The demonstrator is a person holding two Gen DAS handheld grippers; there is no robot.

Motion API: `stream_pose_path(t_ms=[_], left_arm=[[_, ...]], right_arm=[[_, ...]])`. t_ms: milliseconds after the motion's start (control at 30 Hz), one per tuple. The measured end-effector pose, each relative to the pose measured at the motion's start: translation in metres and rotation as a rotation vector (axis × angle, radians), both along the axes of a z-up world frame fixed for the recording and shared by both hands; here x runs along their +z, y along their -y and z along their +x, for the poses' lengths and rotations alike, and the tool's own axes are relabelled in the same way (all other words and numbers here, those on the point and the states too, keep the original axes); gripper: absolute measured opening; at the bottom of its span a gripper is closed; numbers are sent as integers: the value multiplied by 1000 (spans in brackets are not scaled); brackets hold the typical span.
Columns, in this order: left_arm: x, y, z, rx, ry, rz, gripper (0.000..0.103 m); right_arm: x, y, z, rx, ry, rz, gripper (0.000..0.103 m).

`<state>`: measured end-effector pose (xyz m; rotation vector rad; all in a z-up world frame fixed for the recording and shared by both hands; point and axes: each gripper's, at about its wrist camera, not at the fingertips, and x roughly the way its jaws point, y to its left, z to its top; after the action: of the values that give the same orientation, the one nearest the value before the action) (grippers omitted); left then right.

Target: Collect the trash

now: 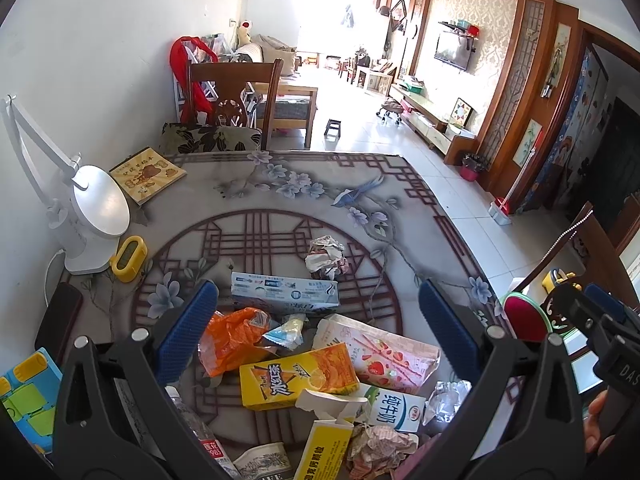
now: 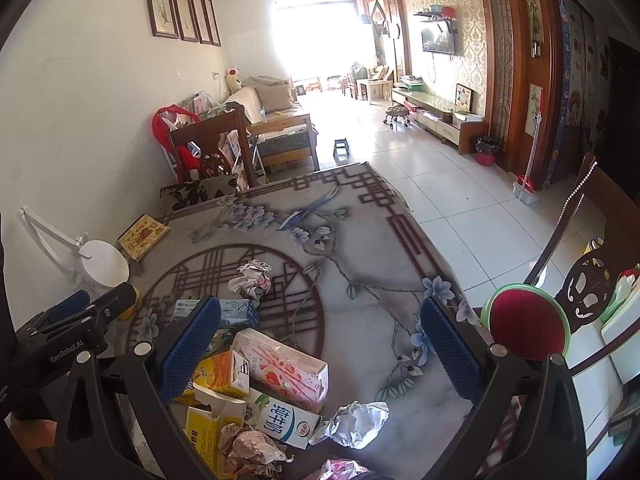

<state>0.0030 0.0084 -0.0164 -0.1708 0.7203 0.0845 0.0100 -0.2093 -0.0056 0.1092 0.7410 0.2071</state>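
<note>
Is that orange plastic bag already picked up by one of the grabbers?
No, the orange plastic bag lies on the table beside the open left gripper's finger.

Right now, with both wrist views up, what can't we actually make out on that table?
- Plastic bottle: left wrist view, mostly hidden behind the left claw finger.
- Yellow box: cut off by the bottom edge, print incomplete.
- Toothpaste box: right wrist view, partly behind the right claw finger.
- Pink wrapper: bottom edge, only a sliver shows.
- Trash bin: too small, contents unreadable.
</note>
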Motion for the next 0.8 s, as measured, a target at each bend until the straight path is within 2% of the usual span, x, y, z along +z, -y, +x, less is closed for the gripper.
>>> stream_pose_path(t_ms=[800], left_arm=[[-11, 1, 7, 1, -36, 4, 99]], right_arm=[[-15, 3, 6, -10, -35, 3, 96]])
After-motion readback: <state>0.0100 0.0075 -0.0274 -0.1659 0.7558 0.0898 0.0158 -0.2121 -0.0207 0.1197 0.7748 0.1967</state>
